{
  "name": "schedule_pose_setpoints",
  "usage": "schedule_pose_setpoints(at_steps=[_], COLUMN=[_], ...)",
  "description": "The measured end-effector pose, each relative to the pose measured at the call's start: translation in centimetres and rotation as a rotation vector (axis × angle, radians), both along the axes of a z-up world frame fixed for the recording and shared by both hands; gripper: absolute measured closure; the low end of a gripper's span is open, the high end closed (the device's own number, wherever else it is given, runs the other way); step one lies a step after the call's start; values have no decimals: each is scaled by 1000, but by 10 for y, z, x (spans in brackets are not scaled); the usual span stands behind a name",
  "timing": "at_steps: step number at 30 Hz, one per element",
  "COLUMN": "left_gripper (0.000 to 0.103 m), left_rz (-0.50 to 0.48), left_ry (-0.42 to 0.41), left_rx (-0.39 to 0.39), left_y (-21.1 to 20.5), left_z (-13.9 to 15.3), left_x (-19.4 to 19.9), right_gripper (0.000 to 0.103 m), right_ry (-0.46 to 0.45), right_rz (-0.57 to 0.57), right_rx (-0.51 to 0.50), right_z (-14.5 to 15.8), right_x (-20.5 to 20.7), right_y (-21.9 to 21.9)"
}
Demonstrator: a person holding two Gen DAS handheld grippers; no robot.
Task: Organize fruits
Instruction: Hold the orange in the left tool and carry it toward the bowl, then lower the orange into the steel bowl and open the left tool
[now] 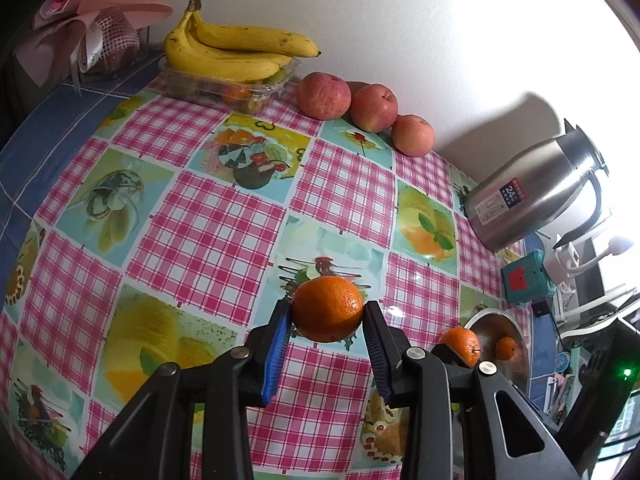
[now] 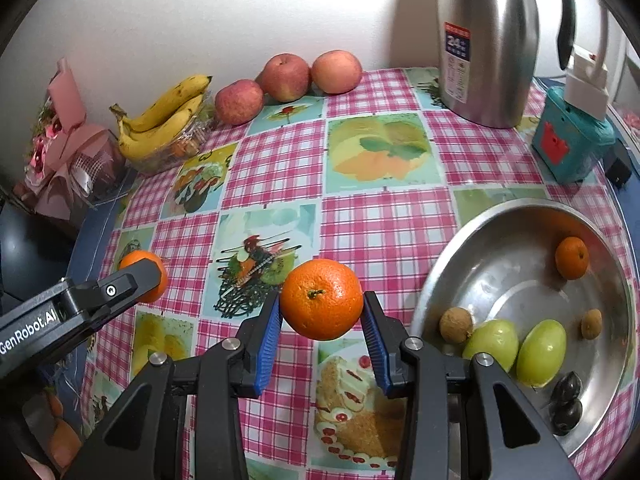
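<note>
My left gripper [image 1: 327, 314] is shut on an orange [image 1: 327, 309] and holds it above the checked tablecloth. My right gripper [image 2: 321, 307] is shut on a second orange [image 2: 321, 299], just left of the steel bowl [image 2: 496, 216]. The bowl holds a small orange [image 2: 572, 258], two green fruits [image 2: 541, 353], two brown longans [image 2: 455, 325] and dark fruits [image 2: 566, 400]. In the right wrist view the left gripper [image 2: 136, 280] shows at the left with its orange [image 2: 154, 276]. In the left wrist view the right gripper's orange [image 1: 462, 346] shows beside the bowl [image 1: 486, 320].
Bananas [image 1: 236, 50] lie on a clear plastic fruit box [image 1: 224, 86] at the back by the wall. Three apples [image 1: 372, 108] sit next to them. A steel kettle [image 2: 486, 40] and a teal box [image 2: 568, 144] stand at the back right. A pink bouquet [image 2: 64, 140] lies at the left edge.
</note>
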State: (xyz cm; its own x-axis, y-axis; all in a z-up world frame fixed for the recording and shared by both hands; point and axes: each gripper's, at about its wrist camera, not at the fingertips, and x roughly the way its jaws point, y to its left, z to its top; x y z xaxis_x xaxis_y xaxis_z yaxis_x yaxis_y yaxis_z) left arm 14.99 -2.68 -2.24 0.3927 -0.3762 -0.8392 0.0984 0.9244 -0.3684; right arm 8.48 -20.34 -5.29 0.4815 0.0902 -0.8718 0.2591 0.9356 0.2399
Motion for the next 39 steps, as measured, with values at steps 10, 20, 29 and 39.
schedule_pose_setpoints(at_steps=[10, 20, 29, 39], left_gripper=[64, 64, 64, 64], left_rz=[-78, -243, -397, -483], left_ry=[-24, -75, -121, -168], left_rx=[17, 44, 86, 118], left_y=[-28, -85, -136, -165], left_z=[4, 9, 0, -11], left_x=[-10, -35, -61, -74], right_gripper=[62, 62, 62, 61], right_ry=[7, 9, 2, 5], right_rz=[-136, -300, -408, -433], right_rx=[34, 44, 45, 53], right_z=[2, 8, 13, 11], right_x=[-18, -49, -75, -81], right_y=[-47, -105, -141, -152])
